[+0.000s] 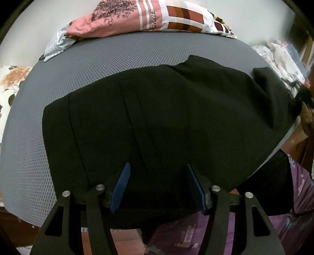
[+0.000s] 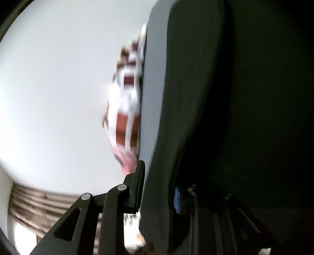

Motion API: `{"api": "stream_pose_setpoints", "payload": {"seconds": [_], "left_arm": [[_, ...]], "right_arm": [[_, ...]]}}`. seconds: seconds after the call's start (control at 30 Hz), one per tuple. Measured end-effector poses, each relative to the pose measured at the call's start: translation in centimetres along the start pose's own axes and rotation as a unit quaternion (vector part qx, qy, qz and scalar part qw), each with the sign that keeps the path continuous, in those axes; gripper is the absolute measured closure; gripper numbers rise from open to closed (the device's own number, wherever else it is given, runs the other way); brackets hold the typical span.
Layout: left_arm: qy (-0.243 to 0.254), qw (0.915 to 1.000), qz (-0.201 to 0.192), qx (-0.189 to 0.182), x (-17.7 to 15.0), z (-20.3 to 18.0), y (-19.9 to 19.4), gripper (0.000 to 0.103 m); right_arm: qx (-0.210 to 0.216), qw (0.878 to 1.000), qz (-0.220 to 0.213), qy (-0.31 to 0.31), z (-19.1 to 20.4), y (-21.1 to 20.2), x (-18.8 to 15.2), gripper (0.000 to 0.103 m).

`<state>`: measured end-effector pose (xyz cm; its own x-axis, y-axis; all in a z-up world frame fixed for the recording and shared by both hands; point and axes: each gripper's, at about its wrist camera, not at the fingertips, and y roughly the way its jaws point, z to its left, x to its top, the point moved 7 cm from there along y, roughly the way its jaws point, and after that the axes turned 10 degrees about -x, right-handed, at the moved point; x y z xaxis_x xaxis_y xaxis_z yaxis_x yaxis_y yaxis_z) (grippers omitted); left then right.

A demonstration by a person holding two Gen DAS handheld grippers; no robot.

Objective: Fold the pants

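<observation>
Black pants lie spread on a grey mesh mattress, waist end to the left, one part folded over at the right. My left gripper hovers open over the near edge of the pants, blue pads apart and holding nothing. In the right wrist view, black pants fabric fills the right side, and my right gripper is shut on it, the cloth pinched between its fingers. This view is tilted and blurred.
A pink, white and brown patterned pillow lies at the far edge of the mattress, also blurred in the right wrist view. A floral cushion is at the left. Purple patterned cloth hangs below right. A white wall is behind.
</observation>
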<state>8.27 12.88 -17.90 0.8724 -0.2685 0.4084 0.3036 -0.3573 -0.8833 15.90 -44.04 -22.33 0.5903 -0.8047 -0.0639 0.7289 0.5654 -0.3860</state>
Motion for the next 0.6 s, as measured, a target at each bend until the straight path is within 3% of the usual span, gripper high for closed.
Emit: {"api": "stream_pose_setpoints", "payload": {"seconds": [0.2,0.27,0.33,0.6], "left_arm": [[0.004,1.0000,-0.001,0.005,-0.1,-0.2,0.1,0.042],[0.002,1.0000,0.000,0.006,0.0,-0.3,0.1,0.042],[0.002,1.0000,0.001,0.007,0.0,-0.3,0.1,0.042],[0.000,1.0000,0.004,0.007,0.2,-0.5,0.2,0.041]], "right_arm": [[-0.015,0.997,-0.069,0.009,0.2,-1.6,9.2,0.079],[-0.043,0.995,-0.095,0.000,-0.1,-2.4,11.1,0.091],[-0.058,0.992,-0.114,-0.005,-0.2,-3.4,12.2,0.097],[-0.077,0.980,-0.182,-0.035,0.3,-10.3,12.3,0.098]]}}
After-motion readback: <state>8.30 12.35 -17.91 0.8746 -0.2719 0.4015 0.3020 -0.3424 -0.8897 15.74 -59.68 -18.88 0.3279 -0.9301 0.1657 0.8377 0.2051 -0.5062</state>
